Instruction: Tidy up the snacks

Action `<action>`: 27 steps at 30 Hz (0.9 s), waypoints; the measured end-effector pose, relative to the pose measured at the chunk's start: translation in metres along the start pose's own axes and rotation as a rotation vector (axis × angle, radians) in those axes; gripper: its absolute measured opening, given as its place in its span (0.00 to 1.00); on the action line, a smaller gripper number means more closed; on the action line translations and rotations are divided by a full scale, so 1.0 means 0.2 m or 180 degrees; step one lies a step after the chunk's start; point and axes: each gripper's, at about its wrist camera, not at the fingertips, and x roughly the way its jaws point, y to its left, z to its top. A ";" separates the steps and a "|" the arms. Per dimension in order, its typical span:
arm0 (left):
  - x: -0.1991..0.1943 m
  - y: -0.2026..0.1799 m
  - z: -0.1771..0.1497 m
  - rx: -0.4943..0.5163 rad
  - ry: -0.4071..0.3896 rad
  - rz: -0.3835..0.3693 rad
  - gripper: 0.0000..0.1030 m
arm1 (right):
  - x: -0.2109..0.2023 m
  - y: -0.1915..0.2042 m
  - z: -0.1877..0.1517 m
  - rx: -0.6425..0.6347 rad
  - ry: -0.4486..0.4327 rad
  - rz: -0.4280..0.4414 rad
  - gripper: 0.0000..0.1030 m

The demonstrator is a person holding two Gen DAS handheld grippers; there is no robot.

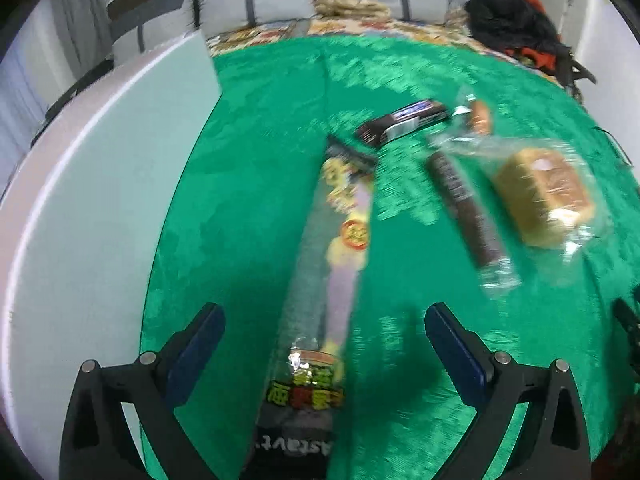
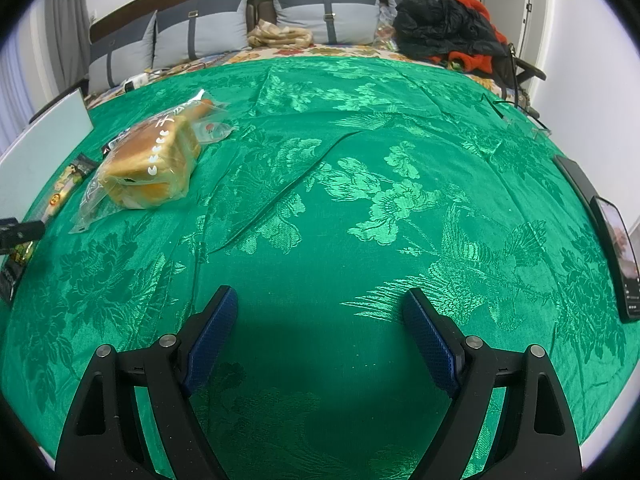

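Observation:
A long, narrow snack packet [image 1: 344,216] lies on the green cloth [image 1: 248,200] and runs between the fingers of my left gripper [image 1: 324,312], which is open; the pads stand well clear of it on both sides. To its right lie a dark chocolate bar [image 1: 404,120], a second dark bar [image 1: 464,208], a small wrapped sausage bun [image 1: 480,116] and a bagged bread loaf [image 1: 544,196]. My right gripper [image 2: 320,300] is open over bare green cloth with nothing between its fingers. In the right wrist view the bread loaf [image 2: 152,164] and the long packet [image 2: 64,188] sit at the far left.
A white board [image 1: 100,200] borders the cloth on the left. A phone [image 2: 616,248] and a dark flat device [image 2: 576,176] lie at the right edge, with glasses [image 2: 520,120] beyond. Pillows [image 2: 200,28] and a heap of black and red clothes [image 2: 448,28] are at the back.

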 end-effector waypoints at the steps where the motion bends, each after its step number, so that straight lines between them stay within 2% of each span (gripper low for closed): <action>1: 0.03 0.02 -0.01 -0.0064 0.0039 -0.0005 0.97 | 0.00 0.00 0.00 0.0000 0.0000 0.0000 0.85; 2: 0.05 0.04 -0.01 -0.0133 0.0079 -0.0028 0.98 | 0.00 0.00 0.00 0.0000 0.0000 0.0000 0.85; 4: 0.04 0.08 -0.04 -0.0248 -0.0025 -0.0042 1.00 | 0.00 0.00 0.00 0.0001 0.0000 0.0000 0.85; 9: 0.02 0.09 -0.09 -0.0150 -0.0209 -0.0072 1.00 | 0.00 0.00 0.00 0.0001 0.0001 0.0000 0.85; 27: 0.02 0.09 -0.09 -0.0186 -0.0294 -0.0053 1.00 | 0.00 0.00 0.00 0.0004 0.0004 -0.0002 0.85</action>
